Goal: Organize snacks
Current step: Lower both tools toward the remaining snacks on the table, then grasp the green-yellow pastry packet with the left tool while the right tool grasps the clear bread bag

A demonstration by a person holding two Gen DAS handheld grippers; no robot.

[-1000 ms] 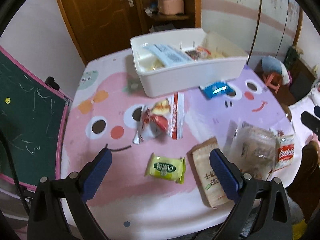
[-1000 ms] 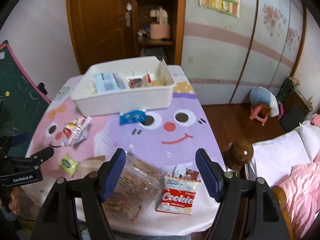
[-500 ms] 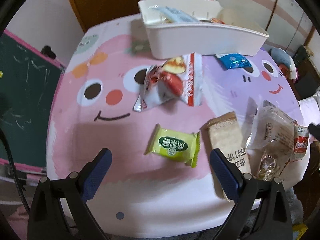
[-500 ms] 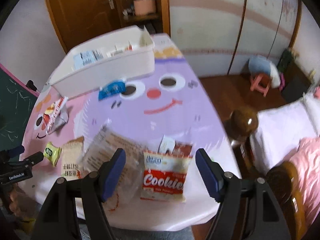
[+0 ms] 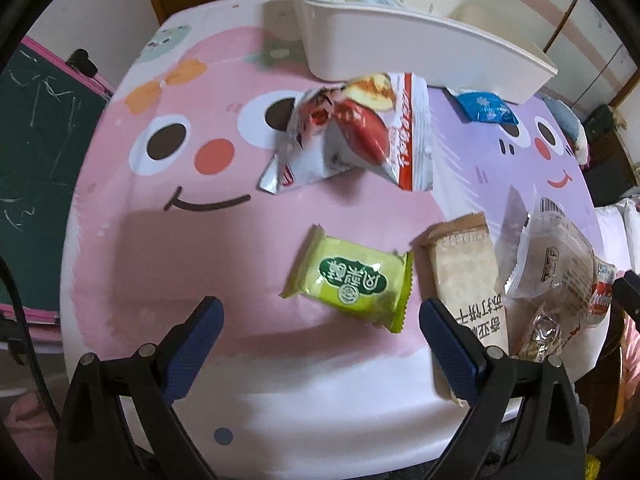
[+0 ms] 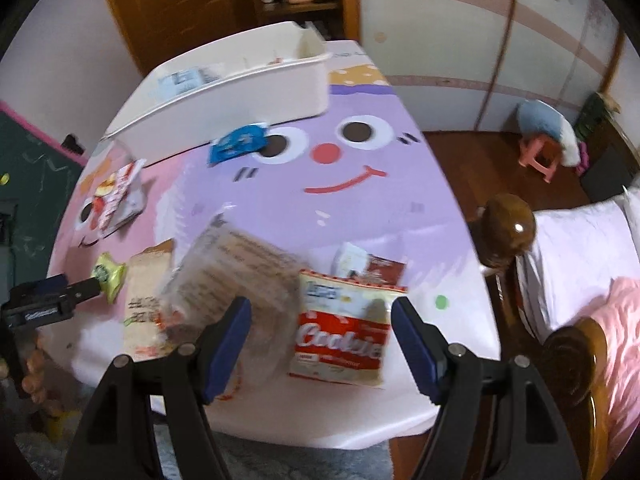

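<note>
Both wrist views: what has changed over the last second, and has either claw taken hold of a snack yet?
Both claws have come down toward the table and tipped more steeply. The left claw now hangs open just short of the green packet; the right claw hangs open over the Cookies bag. Neither has gripped anything. The snacks and the white bin lie where they were.

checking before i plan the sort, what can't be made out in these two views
- Contents of the white bin: left wrist view, its near wall hides most, and the top edge cuts off the rest.
- Clear-wrapped snack: right wrist view, motion blur makes the print unreadable.
- Brown packet behind the Cookies bag: right wrist view, mostly covered by that bag.
- Cookies bag in the left wrist view: hidden behind the clear wrapper.
</note>
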